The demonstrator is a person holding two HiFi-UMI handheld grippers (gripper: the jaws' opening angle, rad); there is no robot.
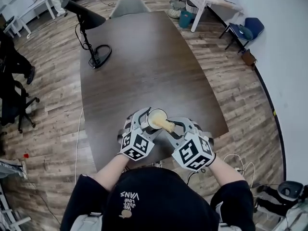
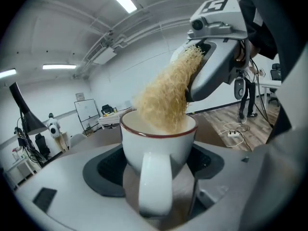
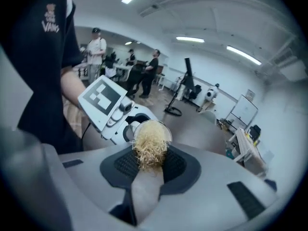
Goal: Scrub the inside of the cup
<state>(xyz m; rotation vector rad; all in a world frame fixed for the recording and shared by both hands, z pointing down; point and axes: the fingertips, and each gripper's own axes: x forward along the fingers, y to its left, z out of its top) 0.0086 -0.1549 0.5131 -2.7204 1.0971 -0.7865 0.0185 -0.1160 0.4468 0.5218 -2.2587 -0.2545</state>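
Observation:
A white cup (image 2: 156,143) with a dark red rim stands upright between the pads of my left gripper (image 2: 156,170), handle toward the camera. The left gripper (image 1: 146,121) is shut on the cup (image 1: 156,118) just above the table's near edge. My right gripper (image 3: 150,166) is shut on a yellow fibrous scrubber (image 3: 150,150). The scrubber (image 2: 168,95) slants down from the right gripper (image 2: 211,57) into the cup's mouth, and its lower end is hidden inside. In the head view the scrubber (image 1: 167,125) bridges the right gripper (image 1: 177,130) and the cup.
The dark brown table (image 1: 144,66) carries a black desk lamp (image 1: 89,28) at its far left. A grey chair (image 1: 127,5) stands at the far end. Cables and a power strip (image 1: 240,165) lie on the wood floor at right. Several people (image 3: 96,49) stand in the background.

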